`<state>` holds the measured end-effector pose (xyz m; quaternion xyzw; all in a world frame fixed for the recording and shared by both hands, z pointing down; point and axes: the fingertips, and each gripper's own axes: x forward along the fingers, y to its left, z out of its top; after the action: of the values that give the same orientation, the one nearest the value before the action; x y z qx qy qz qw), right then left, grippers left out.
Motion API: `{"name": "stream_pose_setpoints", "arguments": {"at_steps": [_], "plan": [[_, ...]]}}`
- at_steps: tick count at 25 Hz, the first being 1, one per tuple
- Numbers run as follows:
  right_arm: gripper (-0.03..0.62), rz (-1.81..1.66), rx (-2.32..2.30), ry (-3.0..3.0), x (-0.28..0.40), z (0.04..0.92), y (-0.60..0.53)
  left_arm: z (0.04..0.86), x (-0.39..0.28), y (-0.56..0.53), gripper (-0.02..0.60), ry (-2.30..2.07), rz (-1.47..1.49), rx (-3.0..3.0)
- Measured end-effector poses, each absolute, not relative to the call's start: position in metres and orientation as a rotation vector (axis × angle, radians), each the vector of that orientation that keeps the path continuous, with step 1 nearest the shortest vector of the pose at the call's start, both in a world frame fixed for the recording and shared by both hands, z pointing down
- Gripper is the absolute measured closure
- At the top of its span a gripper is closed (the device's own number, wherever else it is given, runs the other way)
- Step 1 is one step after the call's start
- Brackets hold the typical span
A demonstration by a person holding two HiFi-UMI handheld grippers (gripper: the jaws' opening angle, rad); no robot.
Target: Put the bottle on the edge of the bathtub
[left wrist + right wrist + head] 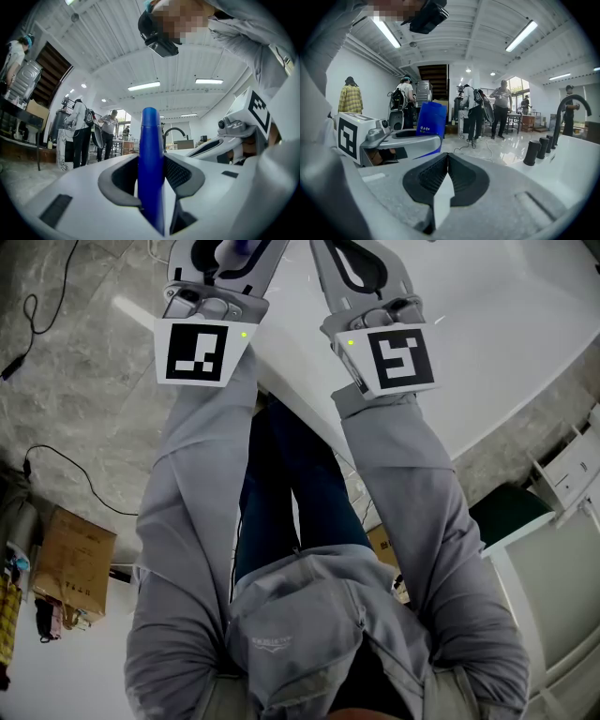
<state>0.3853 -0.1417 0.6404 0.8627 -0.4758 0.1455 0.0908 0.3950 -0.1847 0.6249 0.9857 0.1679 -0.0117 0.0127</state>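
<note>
Bright ceiling strip lights point(144, 86), fisheye distortion, dark corners

Smooth glossy plastic-looking bottle point(150, 159); glossy bathtub point(506, 343); polished stone floor point(84, 381); matt cloth sleeves point(187, 521).

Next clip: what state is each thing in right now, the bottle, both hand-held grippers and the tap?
Blue bottle: upright, clamped between the left jaws, not yet set down.
Left hand-held gripper: shut on the blue bottle.
Right hand-held gripper: jaws together, nothing between them.
Black tap: no water visibly running.
</note>
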Motion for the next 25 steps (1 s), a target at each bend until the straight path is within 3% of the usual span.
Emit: {"name": "stream_pose_setpoints", "arguments": {"at_steps": [25], "plan": [[0.591,0.439,2.542,-1.434,0.372,0.632,-0.143,0.635,0.391,-0.183,0.426,0.585,0.082,3.086]]}}
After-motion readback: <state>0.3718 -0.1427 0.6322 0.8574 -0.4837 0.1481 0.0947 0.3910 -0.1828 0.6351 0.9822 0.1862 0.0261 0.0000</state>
